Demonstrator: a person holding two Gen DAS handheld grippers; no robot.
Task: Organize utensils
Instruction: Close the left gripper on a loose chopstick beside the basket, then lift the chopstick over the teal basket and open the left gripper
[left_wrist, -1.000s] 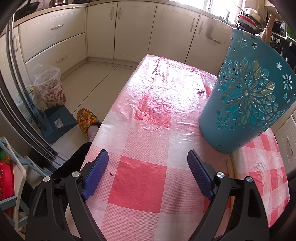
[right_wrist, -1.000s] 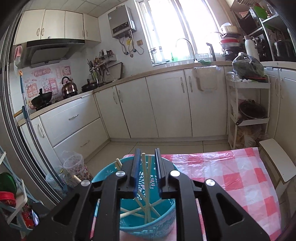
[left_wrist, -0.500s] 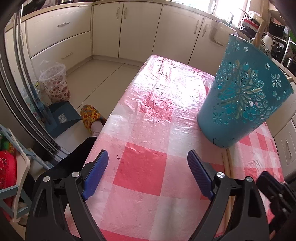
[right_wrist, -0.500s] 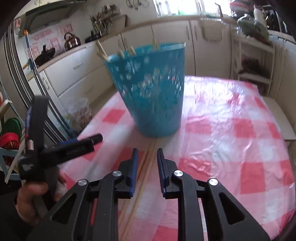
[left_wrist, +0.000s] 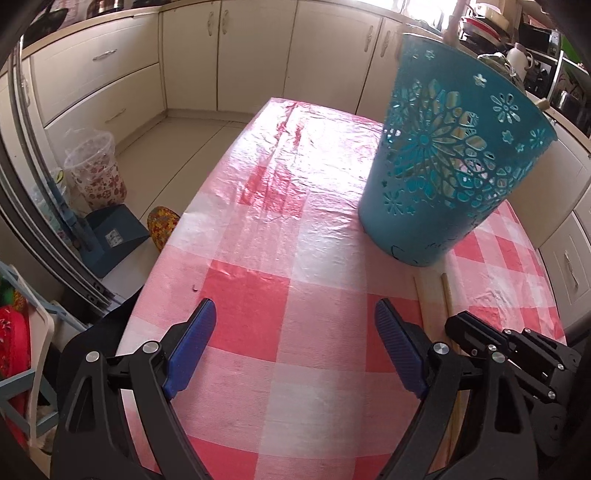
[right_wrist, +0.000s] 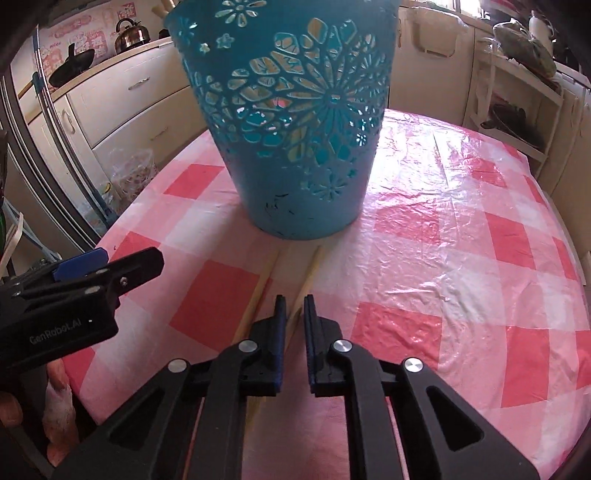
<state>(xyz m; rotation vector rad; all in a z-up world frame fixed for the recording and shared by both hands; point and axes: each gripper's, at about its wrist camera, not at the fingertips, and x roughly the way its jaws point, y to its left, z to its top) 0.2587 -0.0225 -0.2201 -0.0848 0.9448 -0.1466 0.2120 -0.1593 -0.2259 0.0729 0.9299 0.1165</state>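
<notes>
A teal cut-out basket (left_wrist: 454, 166) (right_wrist: 295, 129) stands on the pink checked tablecloth (left_wrist: 280, 229), with wooden sticks showing through its holes. Two wooden chopsticks lie side by side in front of it: a left chopstick (right_wrist: 258, 291) (left_wrist: 419, 295) and a right chopstick (right_wrist: 310, 273) (left_wrist: 447, 291). My right gripper (right_wrist: 293, 299) (left_wrist: 458, 328) is low over the cloth, its jaws closed in on the near part of the right chopstick. My left gripper (left_wrist: 293, 306) (right_wrist: 110, 273) hovers wide open over bare cloth to the left, holding nothing.
The table's left edge (left_wrist: 173, 236) drops to the floor, where a flowered bin (left_wrist: 96, 170), a blue dustpan (left_wrist: 110, 236) and a slippered foot (left_wrist: 162, 225) show. Cream cabinets (left_wrist: 255, 55) run behind. A white rack (right_wrist: 517, 110) stands at the far right.
My right gripper came down from above the basket to the cloth in front of it, and its jaws narrowed around a chopstick. It now shows in the left wrist view. The left gripper stays open.
</notes>
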